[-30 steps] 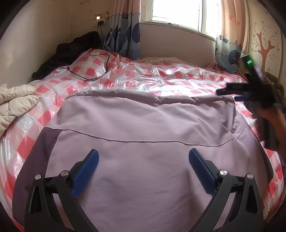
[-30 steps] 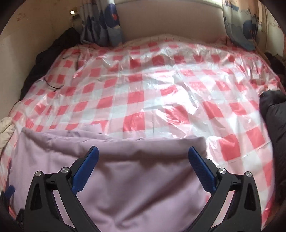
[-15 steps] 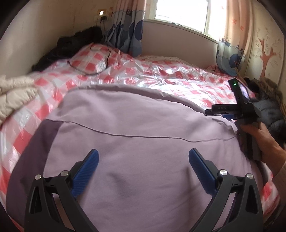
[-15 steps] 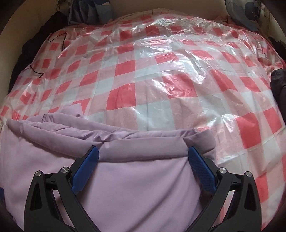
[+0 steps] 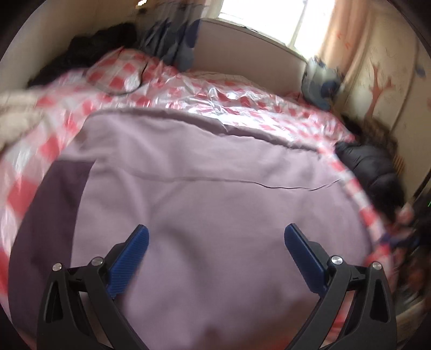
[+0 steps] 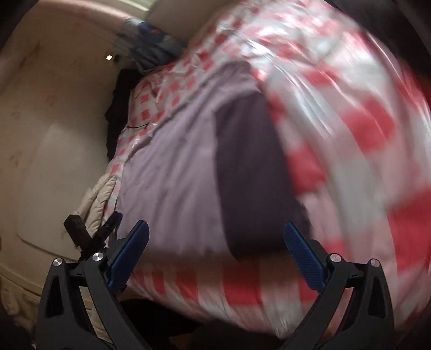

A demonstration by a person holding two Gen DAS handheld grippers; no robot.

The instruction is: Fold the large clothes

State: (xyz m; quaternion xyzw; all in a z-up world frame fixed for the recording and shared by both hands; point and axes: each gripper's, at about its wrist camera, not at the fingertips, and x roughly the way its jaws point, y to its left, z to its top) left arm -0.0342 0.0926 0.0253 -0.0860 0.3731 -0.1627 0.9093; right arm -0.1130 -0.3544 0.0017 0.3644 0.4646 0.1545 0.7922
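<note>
Left wrist view: the left gripper (image 5: 215, 242) is hovering over the lilac garment (image 5: 204, 193), its 2 blue fingers (image 5: 132, 255) standing wide apart with nothing between them; the garment is lying spread flat across the near half of the bed, filling most of the frame; a darker purple panel (image 5: 51, 215) is showing along its left side; a thin seam line (image 5: 242, 183) is running left to right across the middle; the far edge is sitting folded into a thick hem; the red-and-white checked plastic sheet (image 5: 215, 99) is covering the bed under and beyond the garment; a cream quilted item (image 5: 16, 118) is lying at the far left; a black jacket (image 5: 374, 169) is resting at the right edge of the bed; a window (image 5: 269, 18) is glowing at the far wall; edges of the frame are blurring.

Right wrist view: the right gripper (image 6: 215, 242) is also spread open, holding nothing, tilted at the bed's edge; the lilac garment (image 6: 177, 167) is stretching away from near to far with the purple panel (image 6: 247, 175) on its right; the checked sheet (image 6: 350, 121) is smearing heavily at right; the left gripper (image 6: 91, 228) is appearing dark at near left, beside the garment's edge; whether it is touching the cloth, cannot tell.
</note>
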